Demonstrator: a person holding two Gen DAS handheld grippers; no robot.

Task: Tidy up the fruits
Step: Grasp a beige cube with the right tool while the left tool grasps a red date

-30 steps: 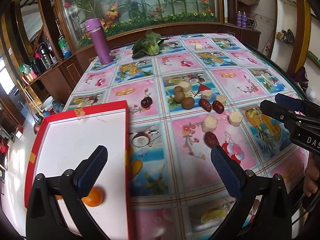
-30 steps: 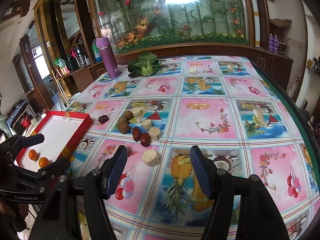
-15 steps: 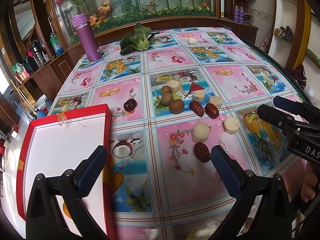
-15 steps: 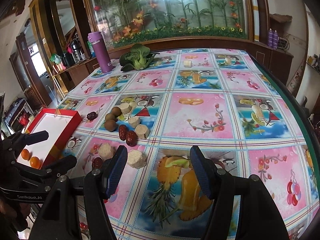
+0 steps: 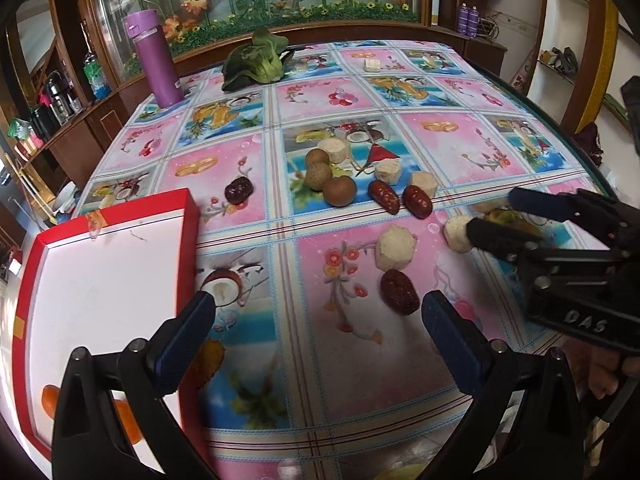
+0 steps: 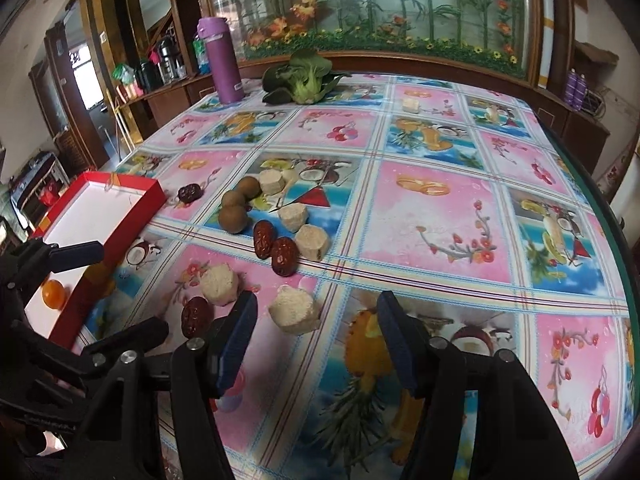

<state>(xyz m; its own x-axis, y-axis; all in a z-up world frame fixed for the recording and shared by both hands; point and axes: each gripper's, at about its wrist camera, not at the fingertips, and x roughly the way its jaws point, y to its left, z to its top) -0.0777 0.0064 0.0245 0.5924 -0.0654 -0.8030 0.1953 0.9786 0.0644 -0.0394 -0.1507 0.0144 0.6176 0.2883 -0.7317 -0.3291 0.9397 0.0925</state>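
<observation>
A red tray [image 5: 188, 216] with a white floor lies at the left and holds oranges [image 6: 53, 294]. Red dates [image 5: 399, 291], brown round fruits [image 5: 339, 191] and pale cut chunks [image 5: 395, 248] are scattered mid-table. My left gripper [image 5: 316, 320] stands open above the cloth, with the nearest date just ahead of its right finger. My right gripper [image 6: 316, 312] is open, and a pale chunk [image 6: 294, 310] sits between its fingertips, closer to the left one. In the left wrist view, the right gripper [image 5: 494, 214] reaches in from the right beside that chunk [image 5: 458, 234].
A purple flask [image 5: 154, 64] and a leafy green vegetable [image 5: 256, 64] stand at the far edge, with a small pale block [image 5: 372, 65] to their right. The table's green rim [image 6: 600, 216] curves along the right. Wooden cabinets sit behind and to the left.
Both grippers have moved forward and lower towards the fruit. The left one has shifted right, away from the tray. The right one now has a pale chunk between its fingertips.
</observation>
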